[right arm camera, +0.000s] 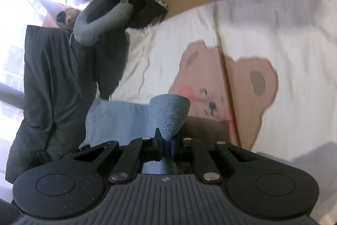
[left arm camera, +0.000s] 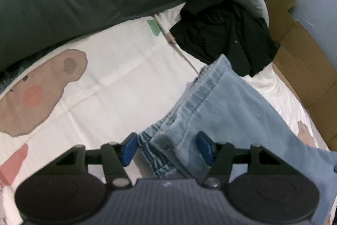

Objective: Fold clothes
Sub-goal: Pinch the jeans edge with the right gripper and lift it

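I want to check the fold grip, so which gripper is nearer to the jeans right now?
Right. The right gripper is shut on a pinched fold of the jeans. The left gripper is open, its fingers straddling the jeans' waistband without pressing on it.

Daylight poured in from a window (right arm camera: pixel 12 39) at the left of the right wrist view and blew out to pure white there, leaving the dark jacket (right arm camera: pixel 52 85) beside it murky. The bear-print sheet (right arm camera: pixel 294 39) smeared with motion blur. Both fisheyes bent the edges hard, and the left view's cardboard (left arm camera: pixel 299 60) looked soft.
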`<state>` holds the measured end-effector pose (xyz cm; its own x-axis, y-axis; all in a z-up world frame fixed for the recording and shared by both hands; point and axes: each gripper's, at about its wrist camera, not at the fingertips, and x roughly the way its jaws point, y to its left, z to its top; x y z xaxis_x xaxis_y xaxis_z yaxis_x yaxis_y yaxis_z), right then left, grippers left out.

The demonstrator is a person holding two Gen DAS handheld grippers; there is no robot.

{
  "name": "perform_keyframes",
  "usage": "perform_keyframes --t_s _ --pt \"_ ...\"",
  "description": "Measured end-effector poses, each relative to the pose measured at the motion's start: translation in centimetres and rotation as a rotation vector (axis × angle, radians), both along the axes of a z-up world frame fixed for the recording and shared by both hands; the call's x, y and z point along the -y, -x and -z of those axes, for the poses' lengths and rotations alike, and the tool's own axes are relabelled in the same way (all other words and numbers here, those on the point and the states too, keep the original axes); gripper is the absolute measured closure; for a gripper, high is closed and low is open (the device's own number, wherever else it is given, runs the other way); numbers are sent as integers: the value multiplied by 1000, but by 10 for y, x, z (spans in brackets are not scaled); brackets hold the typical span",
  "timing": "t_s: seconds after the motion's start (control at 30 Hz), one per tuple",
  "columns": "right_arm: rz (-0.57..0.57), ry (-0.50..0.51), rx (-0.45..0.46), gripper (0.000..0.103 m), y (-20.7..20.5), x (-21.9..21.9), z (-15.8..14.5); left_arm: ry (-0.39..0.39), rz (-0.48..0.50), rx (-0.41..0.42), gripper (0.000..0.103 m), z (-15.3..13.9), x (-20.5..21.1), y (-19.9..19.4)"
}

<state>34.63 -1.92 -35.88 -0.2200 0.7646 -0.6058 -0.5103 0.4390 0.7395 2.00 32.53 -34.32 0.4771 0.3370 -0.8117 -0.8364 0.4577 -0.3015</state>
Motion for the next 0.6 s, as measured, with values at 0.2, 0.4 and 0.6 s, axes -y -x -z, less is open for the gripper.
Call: perform_keyframes --t_s 0.2,0.4,0.6 --pt "34 -17 76 97 -28 -23 -25 57 4 26 39 2 15 -4" --pt "62 -28 122 98 -51 -33 -44 92 47 38 39 4 29 -14" --pt "78 -36 148 98 -60 -33 -62 112 97 53 42 5 33 -24"
